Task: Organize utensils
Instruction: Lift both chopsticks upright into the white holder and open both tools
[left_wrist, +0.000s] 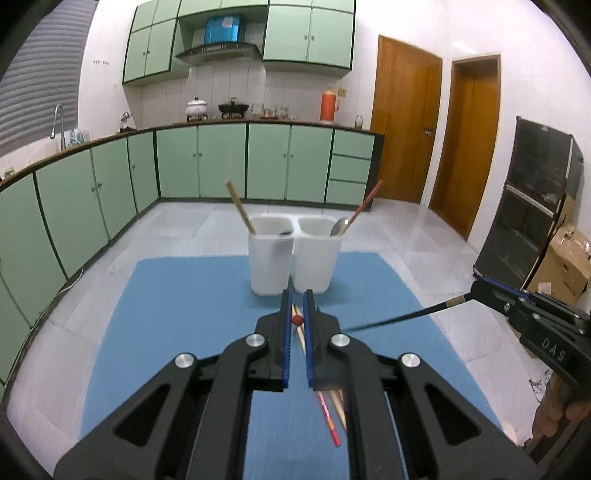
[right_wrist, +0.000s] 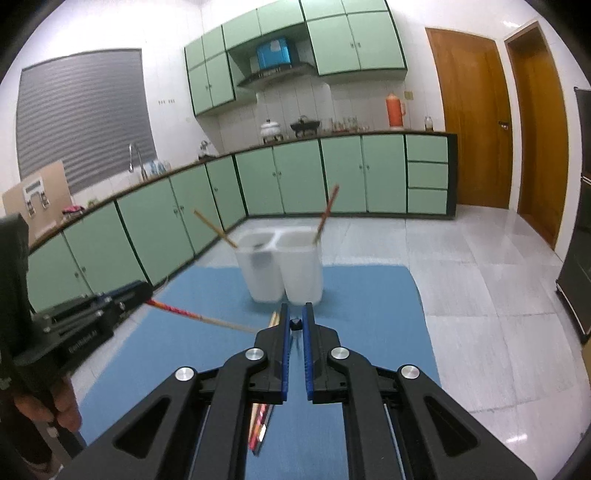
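Observation:
A white two-compartment utensil holder (left_wrist: 293, 258) stands on the blue mat (left_wrist: 184, 314). Its left cup holds a wooden chopstick (left_wrist: 240, 206); its right cup holds a red chopstick (left_wrist: 365, 201) and a metal spoon (left_wrist: 339, 226). My left gripper (left_wrist: 297, 301) is shut on a red-ended chopstick (left_wrist: 297, 320), seen end-on; more chopsticks (left_wrist: 332, 417) lie below it on the mat. My right gripper (right_wrist: 295, 314) is shut on a dark chopstick (right_wrist: 295, 325), which shows sideways in the left wrist view (left_wrist: 402, 317). The left-held chopstick shows in the right wrist view (right_wrist: 192, 315). The holder appears there too (right_wrist: 282, 269).
The mat lies on a pale tiled floor (left_wrist: 424, 243). Green kitchen cabinets (left_wrist: 110, 192) run along the left and back. Wooden doors (left_wrist: 436, 144) stand at the back right. A dark cabinet (left_wrist: 528, 199) and a cardboard box (left_wrist: 565, 266) are at the right.

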